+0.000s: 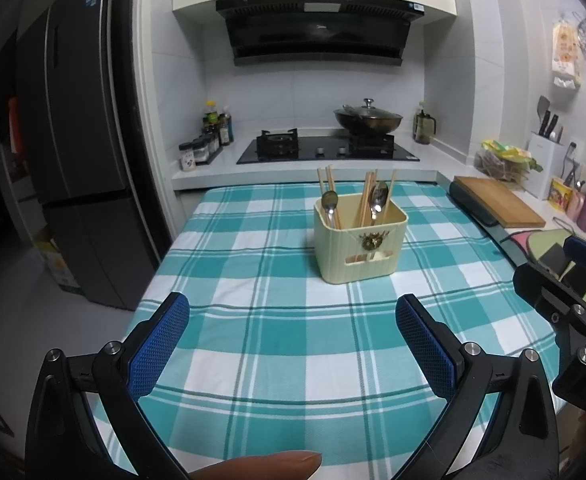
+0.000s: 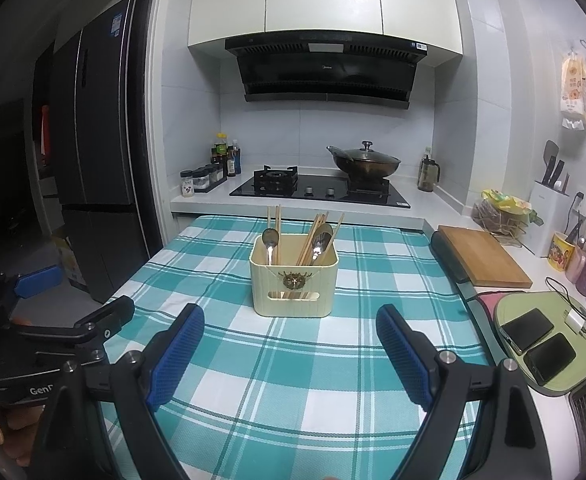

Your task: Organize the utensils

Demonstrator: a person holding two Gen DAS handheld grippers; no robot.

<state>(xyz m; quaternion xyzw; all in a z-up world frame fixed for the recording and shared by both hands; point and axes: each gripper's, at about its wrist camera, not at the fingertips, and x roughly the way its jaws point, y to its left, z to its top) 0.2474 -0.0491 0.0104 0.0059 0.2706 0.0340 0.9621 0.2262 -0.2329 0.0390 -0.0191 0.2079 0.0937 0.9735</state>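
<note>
- The cream ribbed plastic utensil caddy stands mid-bench, toward the far edge of the teal-and-white checked cloth.
- Wooden chopsticks and two metal spoons already stand inside it; no loose utensil shows on the cloth, so the sorting looks finished or nearly so.
- The left hand-held gripper and right hand-held gripper both gape wide, holding nothing, near the front edge.

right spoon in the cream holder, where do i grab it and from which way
Grip the right spoon at its bowl, the only part above the holder rim, coming from above. Chopsticks lean close beside it, so close the hand-held gripper narrowly.
</note>
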